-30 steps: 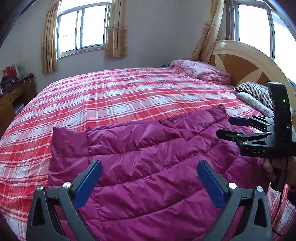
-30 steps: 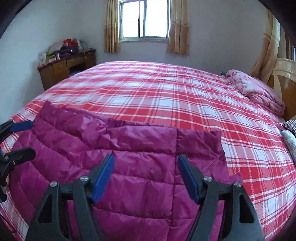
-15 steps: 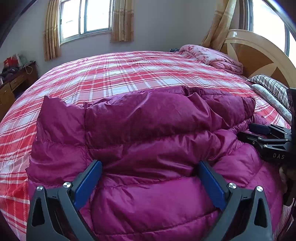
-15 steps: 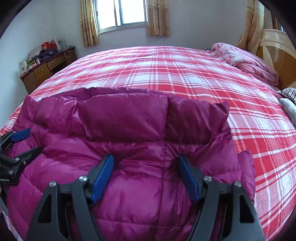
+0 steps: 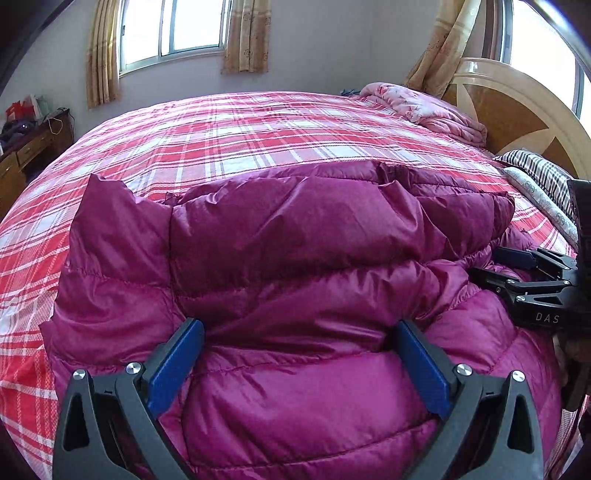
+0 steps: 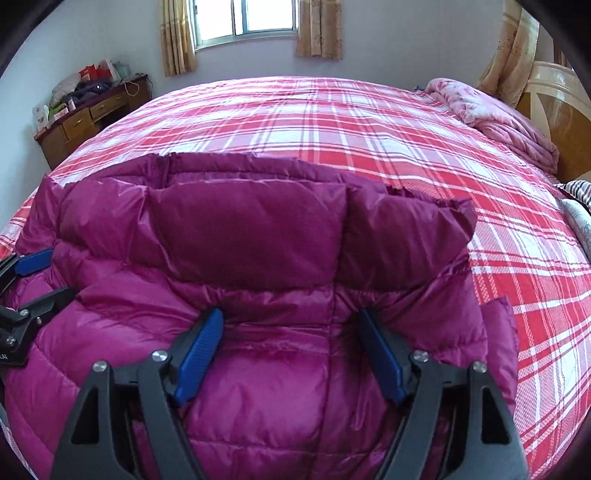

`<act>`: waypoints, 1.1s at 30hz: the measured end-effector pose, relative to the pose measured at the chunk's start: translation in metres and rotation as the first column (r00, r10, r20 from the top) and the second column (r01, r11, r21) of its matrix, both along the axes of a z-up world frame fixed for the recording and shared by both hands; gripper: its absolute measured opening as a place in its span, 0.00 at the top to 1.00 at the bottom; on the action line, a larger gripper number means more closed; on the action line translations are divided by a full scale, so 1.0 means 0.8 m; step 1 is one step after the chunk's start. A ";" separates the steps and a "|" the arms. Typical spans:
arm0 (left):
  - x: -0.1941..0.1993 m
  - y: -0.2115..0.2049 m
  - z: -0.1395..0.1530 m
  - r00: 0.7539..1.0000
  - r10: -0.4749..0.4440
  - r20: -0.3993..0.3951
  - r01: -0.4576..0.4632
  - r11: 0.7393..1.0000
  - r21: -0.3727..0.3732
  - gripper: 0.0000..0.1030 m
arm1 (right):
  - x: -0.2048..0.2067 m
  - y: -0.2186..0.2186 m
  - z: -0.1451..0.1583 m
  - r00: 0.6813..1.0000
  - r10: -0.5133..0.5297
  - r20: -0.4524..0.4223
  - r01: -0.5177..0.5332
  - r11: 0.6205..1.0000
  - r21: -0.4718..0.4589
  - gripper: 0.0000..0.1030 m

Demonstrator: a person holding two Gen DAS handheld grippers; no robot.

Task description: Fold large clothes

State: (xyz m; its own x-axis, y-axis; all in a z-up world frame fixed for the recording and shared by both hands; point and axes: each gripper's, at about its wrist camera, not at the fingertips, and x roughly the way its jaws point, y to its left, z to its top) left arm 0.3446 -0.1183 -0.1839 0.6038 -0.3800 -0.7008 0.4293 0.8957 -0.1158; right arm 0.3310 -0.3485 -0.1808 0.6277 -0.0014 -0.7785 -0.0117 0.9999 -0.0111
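Jacket (image 5: 295, 258) near hem cut off, left tongs (image 5: 295, 354), right tongs (image 6: 291, 343) spread wide, just widening, pressing puffy folds.

A home bedroom: a big bed (image 5: 280, 140) under a red plaid cover, a curved wooden headboard (image 5: 517, 110) at two o'clock, curtained windows (image 6: 243, 18) at twelve, a cluttered wooden desk (image 6: 88, 114) at ten.

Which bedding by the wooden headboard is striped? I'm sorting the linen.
The dark-and-white striped pillow, nearest the right gripper. The folded pink floral quilt lies farther back, flowered rather than striped.
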 end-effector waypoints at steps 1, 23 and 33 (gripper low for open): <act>0.000 0.000 0.000 1.000 0.000 0.000 0.000 1.000 0.000 0.01 | 0.001 0.000 -0.001 1.000 0.000 -0.002 0.000 1.000 -0.004 0.23; -0.109 0.152 0.036 0.975 0.224 0.001 -0.222 0.965 -0.138 0.01 | -0.082 0.020 0.051 0.991 -0.044 0.130 0.034 0.997 0.075 0.19; -0.141 0.190 -0.004 0.958 0.237 -0.161 -0.278 0.904 -0.324 0.01 | -0.166 0.095 0.048 0.982 0.027 0.189 -0.038 0.998 0.053 0.17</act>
State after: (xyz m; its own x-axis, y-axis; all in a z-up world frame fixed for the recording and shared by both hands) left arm 0.2315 0.0333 -0.1873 0.6362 -0.4491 -0.6274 0.1540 0.8707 -0.4671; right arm 0.1982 -0.2726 -0.1422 0.7622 0.0616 -0.6445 -0.0470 0.9981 0.0398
